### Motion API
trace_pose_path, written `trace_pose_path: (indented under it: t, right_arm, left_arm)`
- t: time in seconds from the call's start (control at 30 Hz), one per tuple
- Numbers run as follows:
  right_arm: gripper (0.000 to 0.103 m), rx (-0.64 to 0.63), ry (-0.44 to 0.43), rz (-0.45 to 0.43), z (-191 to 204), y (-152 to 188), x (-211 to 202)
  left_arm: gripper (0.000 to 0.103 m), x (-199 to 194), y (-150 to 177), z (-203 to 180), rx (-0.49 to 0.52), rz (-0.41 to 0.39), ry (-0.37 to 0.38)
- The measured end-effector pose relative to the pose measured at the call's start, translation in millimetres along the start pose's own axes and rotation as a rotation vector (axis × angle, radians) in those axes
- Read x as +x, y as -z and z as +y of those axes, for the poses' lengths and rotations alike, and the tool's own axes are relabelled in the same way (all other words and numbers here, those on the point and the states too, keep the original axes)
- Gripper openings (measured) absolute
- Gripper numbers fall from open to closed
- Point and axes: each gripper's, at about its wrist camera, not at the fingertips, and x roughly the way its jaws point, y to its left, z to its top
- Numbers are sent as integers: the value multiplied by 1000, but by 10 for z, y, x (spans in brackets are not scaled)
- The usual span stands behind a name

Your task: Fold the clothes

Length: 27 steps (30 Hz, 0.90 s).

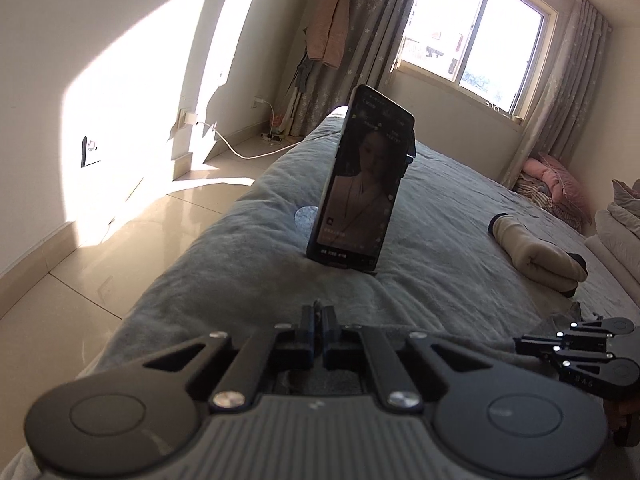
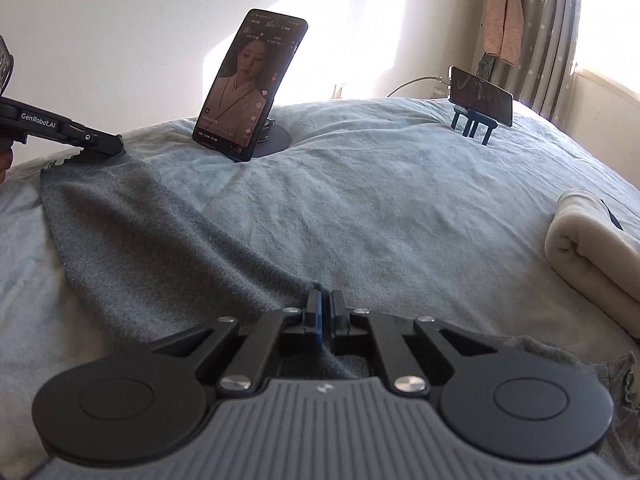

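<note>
Both claws are pinched shut on a dark grey cloth that lies spread on the bed. The left claw grips the far left corner of the cloth. The right claw grips its near edge, a little to the right. In the left claw's own view the cloth is hard to see between its tips, but the other view shows the pinch well.

The cloth still looks flat and open, with no fold in it yet. So this piece seems to be just at the start: two spots are held, and the fold is still to come.

One piece looks done already. A cream rolled-up cloth sits on the right side of the bed, well apart from the grey one. More soft things lie at the far right in the left view, but I cannot tell what they are.

A phone stands on a stand in the middle of the bed, beyond the grey cloth. A second phone stands far off to the right.
</note>
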Motion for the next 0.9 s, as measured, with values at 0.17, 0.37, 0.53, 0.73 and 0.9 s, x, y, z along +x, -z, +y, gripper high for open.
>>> trace_pose_path:
  t: [0.17, 0.37, 0.53, 0.73, 0.9]
  right_arm:
    - [5, 7, 141, -180, 54, -26, -190]
    - [8, 19, 159, -62, 1, -42, 88]
    - [41, 58, 194, -87, -50, -59, -77]
    - [41, 118, 215, -55, -82, -25, -442]
    - [41, 161, 284, -12, -75, 80, -748]
  left_arm:
    - [3, -140, -34, 61, -31, -125, -29]
    - [7, 92, -58, 79, -43, -26, -108]
    - [35, -51, -100, 134, -80, -33, -125]
    - [39, -235, -39, 17, -110, 22, -102]
    - [41, -389, 0, -186, -104, 83, -63]
